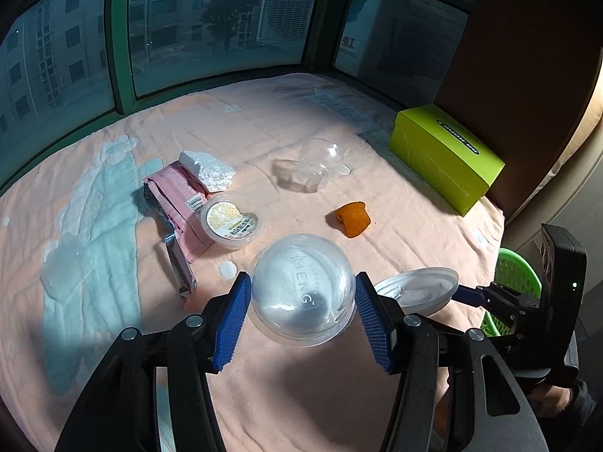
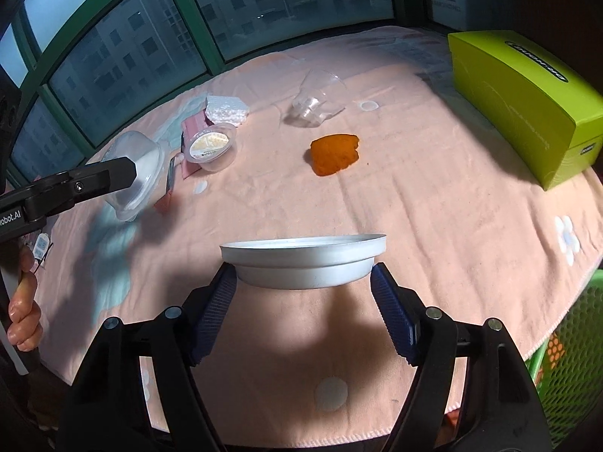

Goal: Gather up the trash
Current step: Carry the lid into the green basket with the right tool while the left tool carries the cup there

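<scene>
My left gripper (image 1: 303, 312) is shut on a clear plastic dome lid (image 1: 303, 290) and holds it above the pink towel. My right gripper (image 2: 303, 286) is shut on a white plastic lid (image 2: 301, 260), held level above the towel; it also shows in the left wrist view (image 1: 416, 290). On the towel lie an orange crumpled scrap (image 2: 333, 154), a clear plastic cup on its side (image 2: 318, 101), a small round tub with a label (image 2: 211, 145), a pink wrapper (image 1: 181, 203) and a white foam block (image 1: 207, 169).
A lime green box (image 2: 527, 105) stands at the right of the towel-covered table (image 2: 452, 226). A green perforated basket (image 2: 569, 346) sits beside the table's right edge. Windows run along the far side.
</scene>
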`<state>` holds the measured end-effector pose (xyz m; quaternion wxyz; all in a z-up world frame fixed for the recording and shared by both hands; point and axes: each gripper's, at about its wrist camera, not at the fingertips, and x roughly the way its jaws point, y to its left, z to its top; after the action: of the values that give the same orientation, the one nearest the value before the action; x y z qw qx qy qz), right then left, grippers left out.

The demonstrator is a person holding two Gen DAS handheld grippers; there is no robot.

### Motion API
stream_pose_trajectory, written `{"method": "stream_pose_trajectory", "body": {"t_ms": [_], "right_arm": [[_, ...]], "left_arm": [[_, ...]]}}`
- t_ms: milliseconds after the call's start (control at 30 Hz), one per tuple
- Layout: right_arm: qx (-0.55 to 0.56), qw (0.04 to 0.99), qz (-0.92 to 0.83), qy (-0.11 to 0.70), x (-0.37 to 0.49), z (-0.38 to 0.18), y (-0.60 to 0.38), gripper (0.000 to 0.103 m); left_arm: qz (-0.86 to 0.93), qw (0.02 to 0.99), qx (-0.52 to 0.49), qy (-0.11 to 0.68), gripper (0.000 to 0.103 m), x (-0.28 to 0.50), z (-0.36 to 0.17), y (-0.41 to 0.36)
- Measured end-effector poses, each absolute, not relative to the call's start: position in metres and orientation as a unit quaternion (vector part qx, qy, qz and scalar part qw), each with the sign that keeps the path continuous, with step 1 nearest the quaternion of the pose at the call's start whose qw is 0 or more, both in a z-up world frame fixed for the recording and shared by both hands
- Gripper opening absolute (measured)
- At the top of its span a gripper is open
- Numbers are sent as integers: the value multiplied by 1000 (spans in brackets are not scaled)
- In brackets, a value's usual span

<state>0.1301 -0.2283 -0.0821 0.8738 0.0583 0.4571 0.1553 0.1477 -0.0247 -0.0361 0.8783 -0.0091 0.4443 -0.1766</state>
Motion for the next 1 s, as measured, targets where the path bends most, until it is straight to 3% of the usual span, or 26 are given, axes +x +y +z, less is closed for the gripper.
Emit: {"method": "stream_pose_trajectory", "body": {"t_ms": [500, 1000], "right_arm": [[102, 891, 137, 422, 107, -64, -260, 72], [137, 899, -30, 416, 22, -48, -404, 73]], "left_arm": [[-201, 873, -5, 445, 55, 145, -34, -45], [-313, 840, 33, 442, 55, 123, -27, -166]]}}
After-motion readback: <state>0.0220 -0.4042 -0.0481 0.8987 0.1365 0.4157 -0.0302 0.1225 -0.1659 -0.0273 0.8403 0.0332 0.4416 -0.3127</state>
